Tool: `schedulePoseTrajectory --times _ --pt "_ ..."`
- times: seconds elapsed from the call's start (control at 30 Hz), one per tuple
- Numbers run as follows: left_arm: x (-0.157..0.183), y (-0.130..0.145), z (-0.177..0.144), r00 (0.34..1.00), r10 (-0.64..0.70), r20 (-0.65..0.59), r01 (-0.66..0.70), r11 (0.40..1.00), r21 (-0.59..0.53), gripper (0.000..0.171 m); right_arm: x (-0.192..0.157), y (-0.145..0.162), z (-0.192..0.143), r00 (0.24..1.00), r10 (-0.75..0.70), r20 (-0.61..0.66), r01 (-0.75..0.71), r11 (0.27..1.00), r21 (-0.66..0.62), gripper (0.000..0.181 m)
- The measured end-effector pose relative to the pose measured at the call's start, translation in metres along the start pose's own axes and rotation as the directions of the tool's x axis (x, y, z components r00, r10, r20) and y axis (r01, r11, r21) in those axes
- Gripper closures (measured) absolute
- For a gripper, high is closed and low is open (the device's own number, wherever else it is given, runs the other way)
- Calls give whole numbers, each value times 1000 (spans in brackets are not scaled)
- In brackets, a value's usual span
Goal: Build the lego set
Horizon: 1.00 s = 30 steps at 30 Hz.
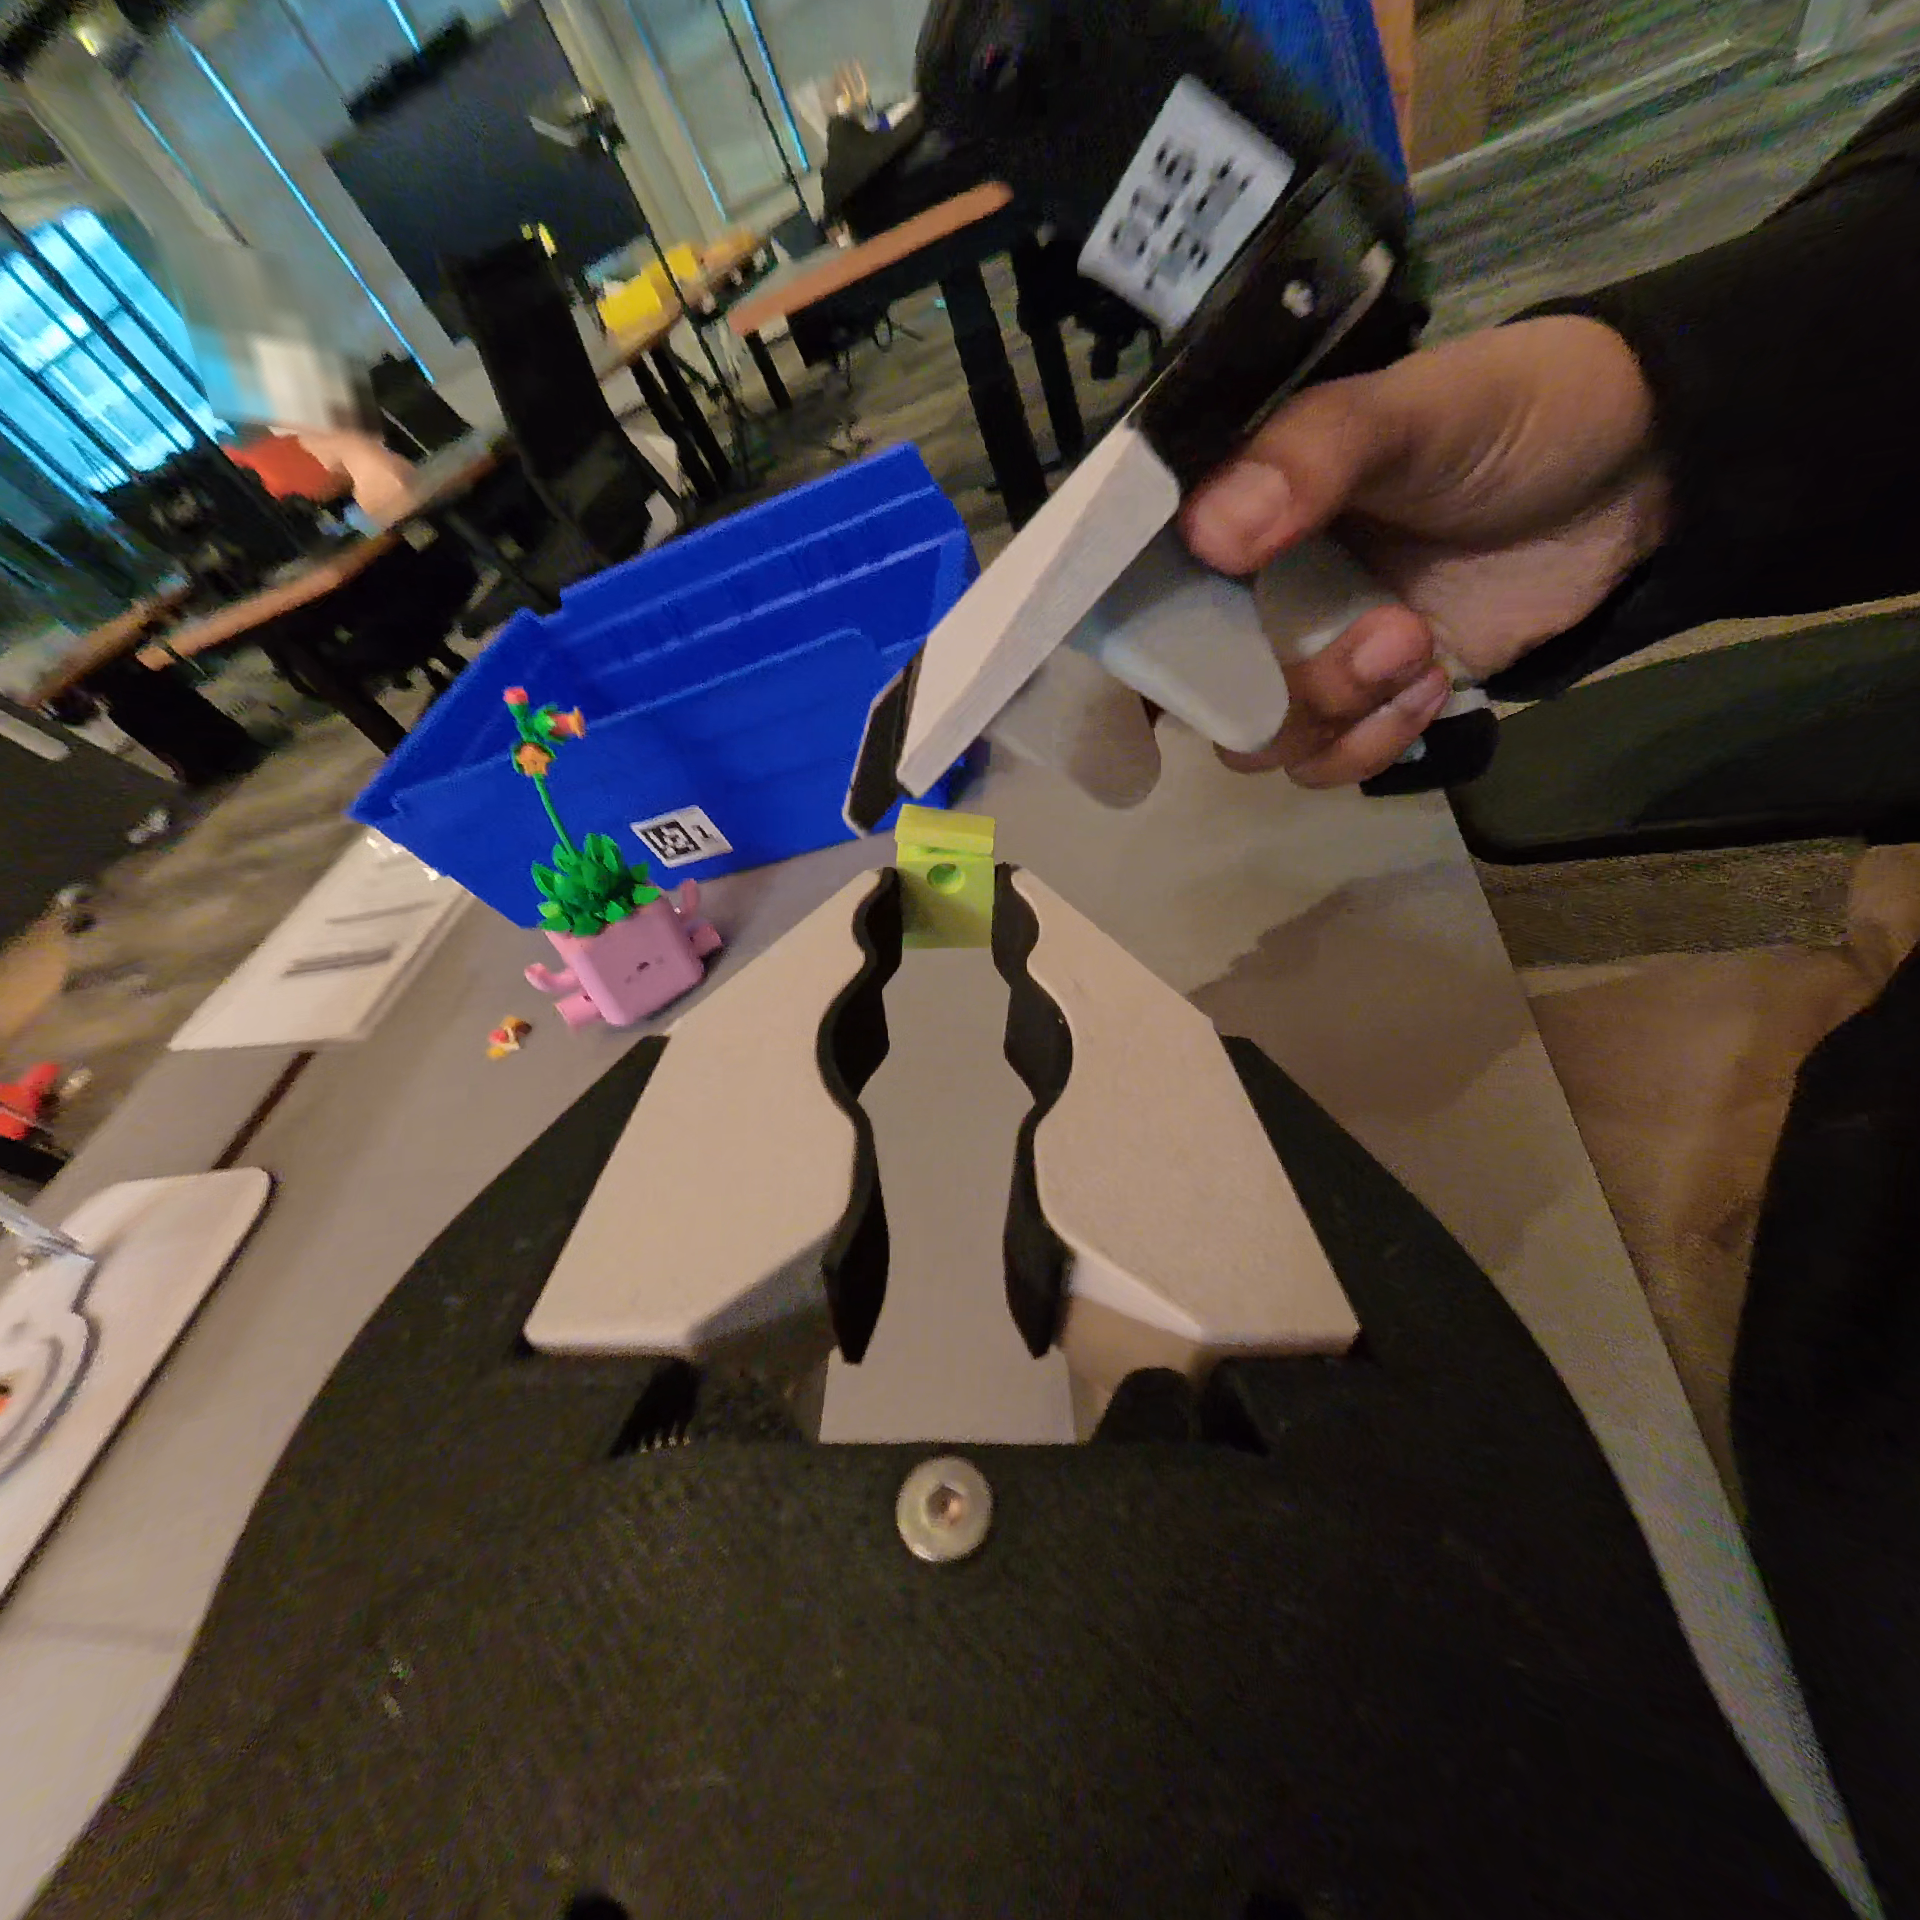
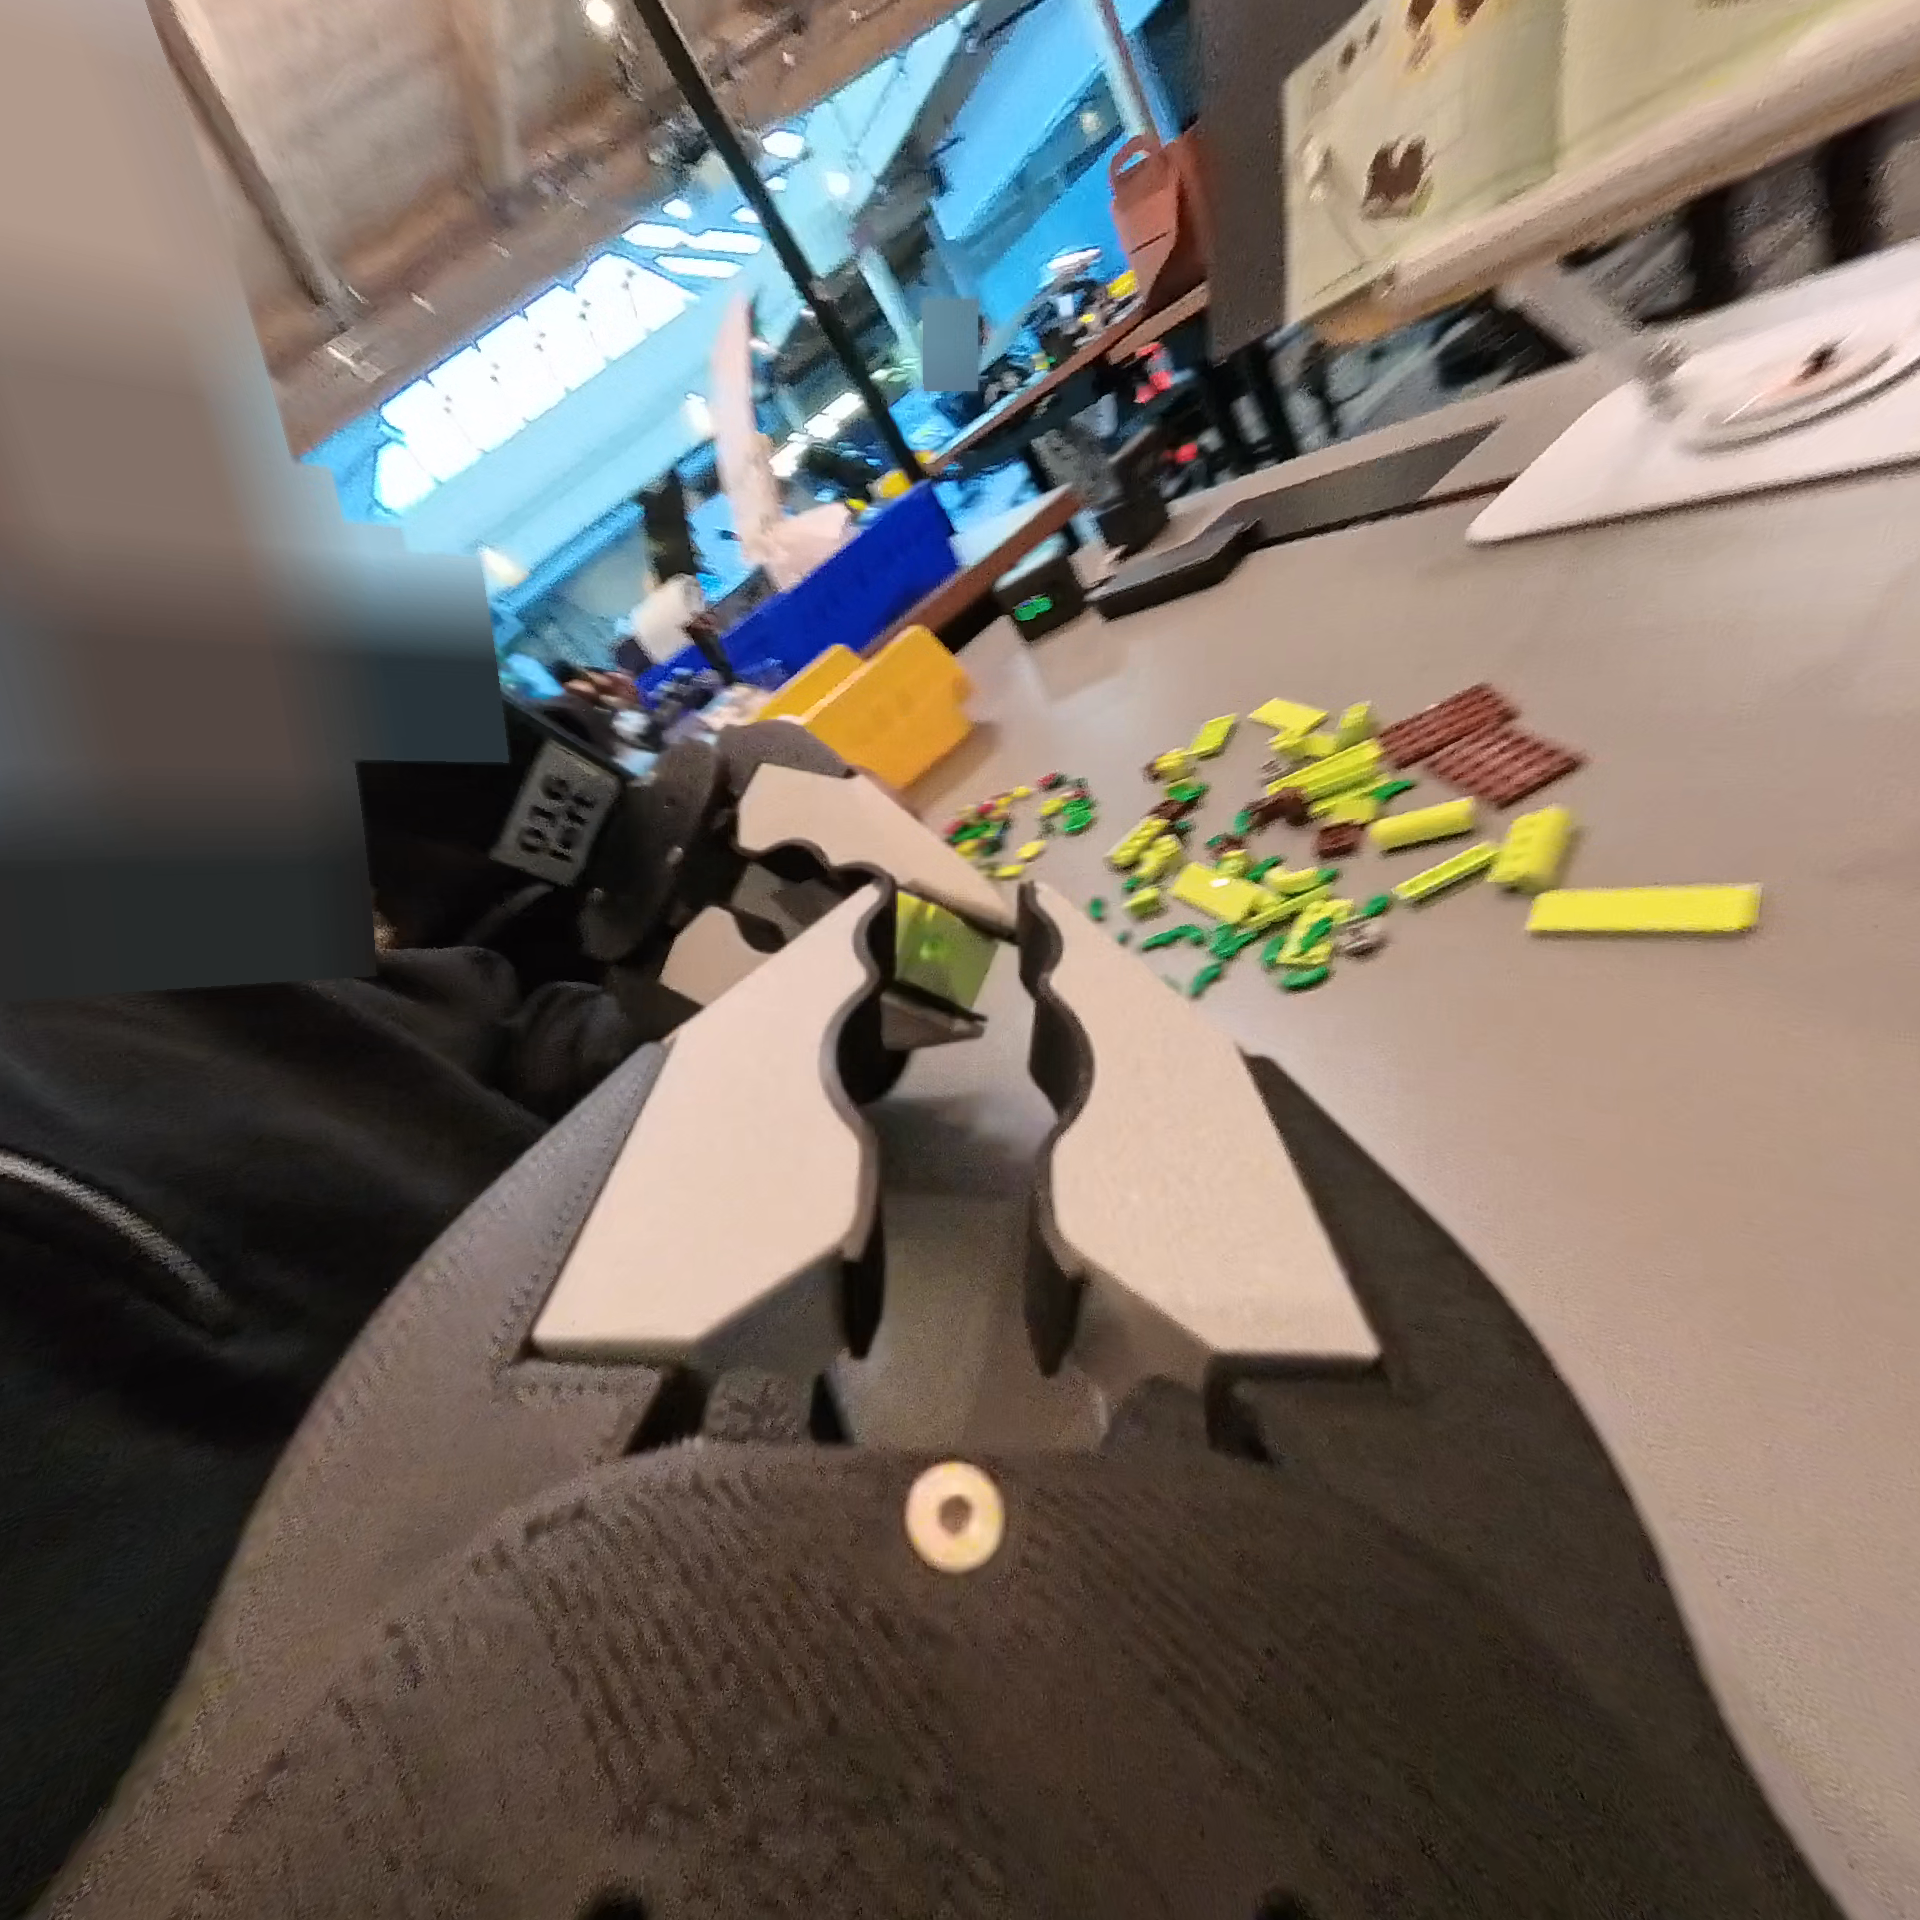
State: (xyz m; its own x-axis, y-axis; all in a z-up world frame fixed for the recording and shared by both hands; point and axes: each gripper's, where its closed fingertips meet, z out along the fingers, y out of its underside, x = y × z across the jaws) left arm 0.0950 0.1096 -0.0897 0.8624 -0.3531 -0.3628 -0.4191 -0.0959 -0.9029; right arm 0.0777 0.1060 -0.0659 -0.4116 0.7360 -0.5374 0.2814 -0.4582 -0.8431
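My left gripper is shut on a small lime-green lego piece with a round hole, held above the grey table. My right gripper comes down from the upper right, with its tips just above that piece. In the right wrist view my right gripper is open, and the lime piece shows between its tips. One of the left gripper's fingers crosses behind them. A built pink lego pot with a green plant and flower stem stands on the table to the left.
A blue bin stands behind the pot, with two tiny loose pieces in front. Paper sheets and a white mat lie left. Many loose lime, green and brown pieces and a yellow bin lie ahead of the right gripper.
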Motion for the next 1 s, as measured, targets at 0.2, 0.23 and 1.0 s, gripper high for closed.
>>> schedulePoseTrajectory --times 0.2,0.23,1.0 --pt "6 -20 -13 990 131 53 -137 983 120 157 -20 6 1 899 336 281 -332 941 -63 148" --pt "8 -24 -15 987 147 57 -154 979 136 157 -24 7 1 873 368 319 -360 929 -89 148" --pt "30 -30 -15 951 307 27 -308 943 125 157 -48 18 -7 793 436 424 -336 895 -293 159"
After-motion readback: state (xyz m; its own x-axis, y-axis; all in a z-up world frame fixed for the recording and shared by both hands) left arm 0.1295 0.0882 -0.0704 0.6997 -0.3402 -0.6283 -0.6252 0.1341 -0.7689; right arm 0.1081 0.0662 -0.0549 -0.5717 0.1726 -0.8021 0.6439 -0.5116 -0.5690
